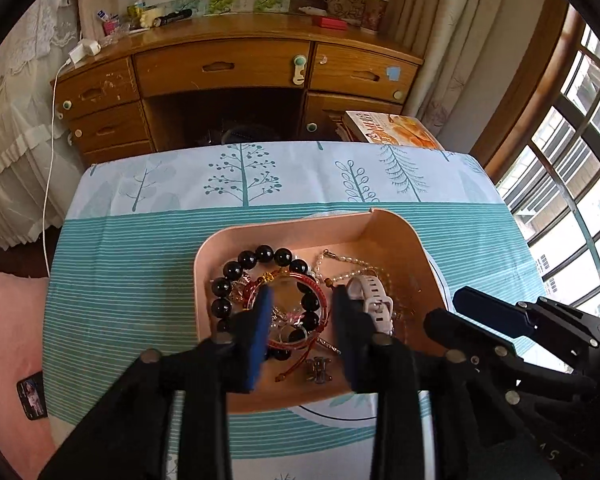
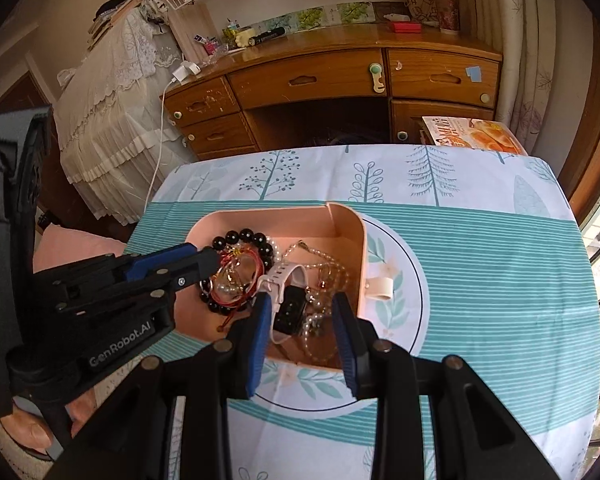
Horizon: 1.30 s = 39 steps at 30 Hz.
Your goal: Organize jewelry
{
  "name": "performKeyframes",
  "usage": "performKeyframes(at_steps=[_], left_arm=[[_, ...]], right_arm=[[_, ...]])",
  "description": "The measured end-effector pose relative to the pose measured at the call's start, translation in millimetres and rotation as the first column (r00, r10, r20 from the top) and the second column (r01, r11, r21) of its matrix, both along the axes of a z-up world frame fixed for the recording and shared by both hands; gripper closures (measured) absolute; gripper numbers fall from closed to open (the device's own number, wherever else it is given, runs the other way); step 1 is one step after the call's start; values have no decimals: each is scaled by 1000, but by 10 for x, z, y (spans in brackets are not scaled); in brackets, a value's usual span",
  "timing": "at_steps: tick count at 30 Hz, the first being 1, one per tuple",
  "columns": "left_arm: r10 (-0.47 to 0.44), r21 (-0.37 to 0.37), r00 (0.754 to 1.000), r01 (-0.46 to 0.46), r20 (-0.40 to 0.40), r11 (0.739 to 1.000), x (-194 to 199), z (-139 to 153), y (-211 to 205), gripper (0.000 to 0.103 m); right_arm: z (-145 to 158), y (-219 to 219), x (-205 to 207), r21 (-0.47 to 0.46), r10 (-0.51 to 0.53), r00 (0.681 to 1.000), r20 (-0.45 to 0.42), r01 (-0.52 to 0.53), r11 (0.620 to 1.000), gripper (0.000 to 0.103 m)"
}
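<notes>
A pink tray [image 1: 199,280] [image 2: 362,240] sits on the table and holds a heap of jewelry. In it lie a black bead bracelet [image 1: 264,254] [image 2: 246,236], a red cord bracelet [image 1: 316,286] [image 2: 256,264], a white-strapped watch [image 1: 374,302] [image 2: 290,312] and a pearl chain [image 1: 352,260] [image 2: 328,268]. My left gripper [image 1: 303,292] hovers over the bracelets with its jaws apart and nothing pressed between them. My right gripper [image 2: 300,300] is open above the watch. In the left wrist view the right gripper [image 1: 450,306] hangs empty by the tray's right wall.
The table wears a teal striped cloth [image 1: 132,264] with tree prints. A small clip [image 1: 318,370] lies near the tray's front. A white loop [image 2: 380,286] sticks out at the tray's right side. Behind stands a wooden desk [image 1: 220,68]; a printed box [image 1: 396,128] leans beside it; a phone [image 1: 32,396] lies left.
</notes>
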<state>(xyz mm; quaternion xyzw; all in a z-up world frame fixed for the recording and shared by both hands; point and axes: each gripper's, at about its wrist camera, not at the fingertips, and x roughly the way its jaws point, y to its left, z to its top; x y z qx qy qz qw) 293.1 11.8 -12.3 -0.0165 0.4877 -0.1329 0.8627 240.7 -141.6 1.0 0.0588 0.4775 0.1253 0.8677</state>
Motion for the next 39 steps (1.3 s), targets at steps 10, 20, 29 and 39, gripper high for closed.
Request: performKeyframes(at_steps=[10, 20, 29, 39], left_arm=[[93, -6, 995, -93, 39, 996, -144, -60, 218, 12], [101, 41, 990, -106, 95, 994, -1046, 25, 193, 1], [149, 36, 981, -154, 123, 987, -2220, -48, 147, 1], [172, 84, 967, -190, 186, 978, -3050, 51, 18, 1]], right_arm=[[-120, -59, -219, 0, -10, 1000, -15, 10, 1000, 68], [-107, -243, -1113, -13, -70, 997, 28, 71, 997, 51], [-108, -428, -2158, -13, -142, 989, 51, 143, 990, 50], [95, -407, -2885, -28, -159, 976, 151, 165, 986, 50]])
